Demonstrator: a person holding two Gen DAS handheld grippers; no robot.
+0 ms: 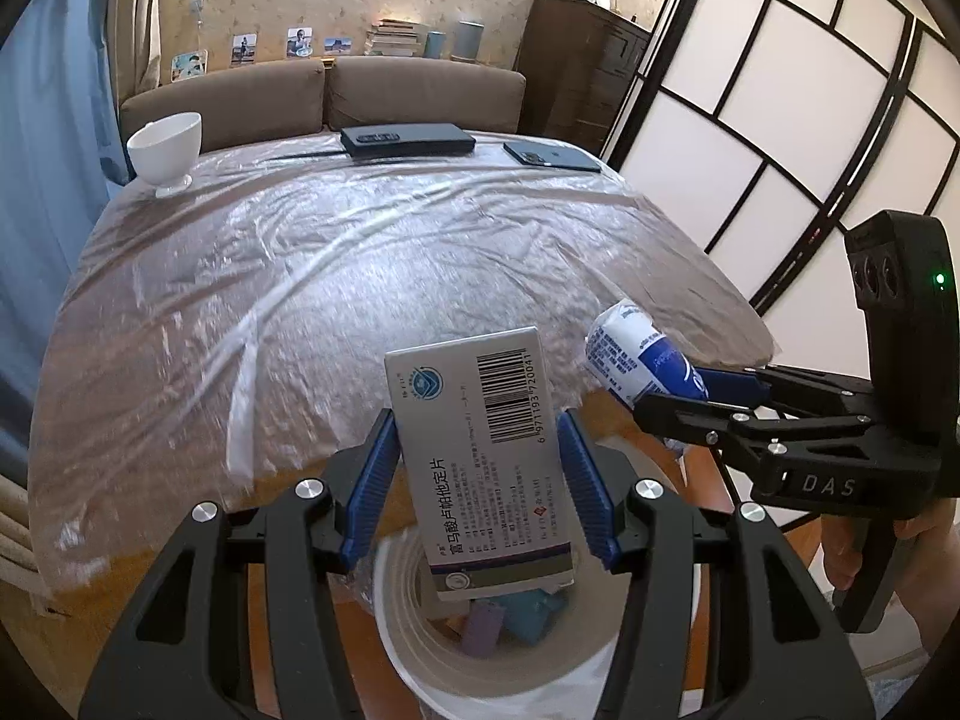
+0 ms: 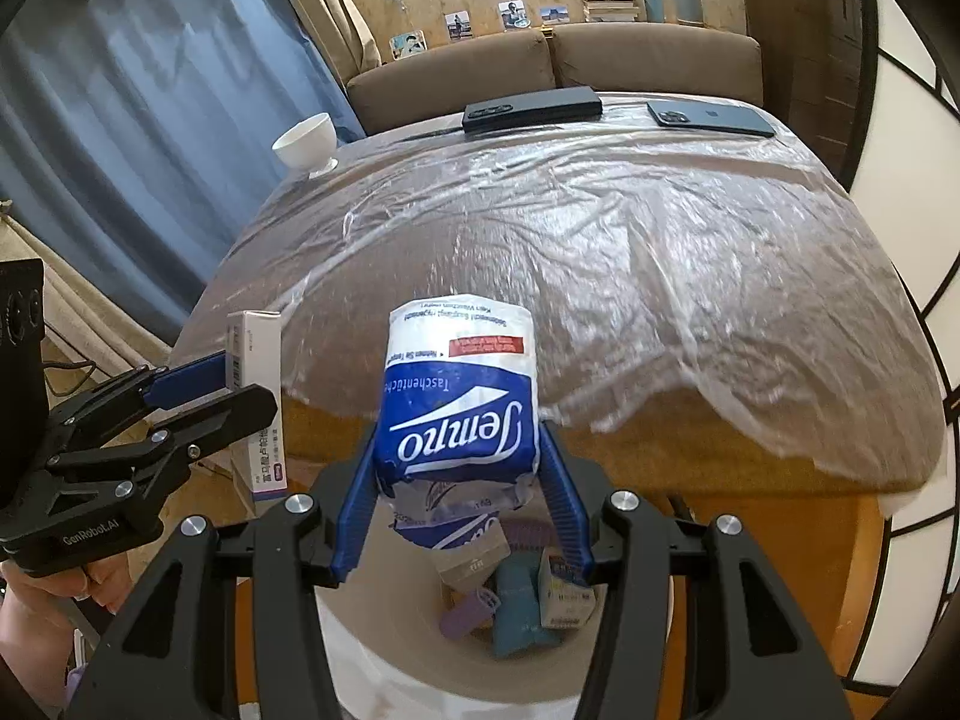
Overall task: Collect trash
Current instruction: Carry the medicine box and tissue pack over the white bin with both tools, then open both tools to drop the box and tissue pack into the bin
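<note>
My left gripper (image 1: pixel 477 426) is shut on a grey-white medicine box (image 1: pixel 480 420) with a barcode, held upright above a white bin (image 1: pixel 414 612) below the table edge. My right gripper (image 2: pixel 456 456) is shut on a blue and white Tempo tissue pack (image 2: pixel 459 396), held above the same bin (image 2: pixel 384 612). The bin holds several small items, among them a purple piece (image 2: pixel 468 612) and a teal piece (image 2: pixel 516 606). Each gripper shows in the other's view: the right gripper (image 1: pixel 672 390) with the pack (image 1: pixel 636 354), the left gripper (image 2: pixel 240 384) with the box (image 2: pixel 258 360).
The table (image 1: pixel 360 252) is covered in clear plastic film. A white footed bowl (image 1: pixel 165 147) stands at its far left. A black flat case (image 1: pixel 408 138) and a dark phone (image 1: pixel 552 157) lie at the far edge. A brown sofa (image 1: pixel 360 96) is behind, a folding screen (image 1: pixel 780 120) at right.
</note>
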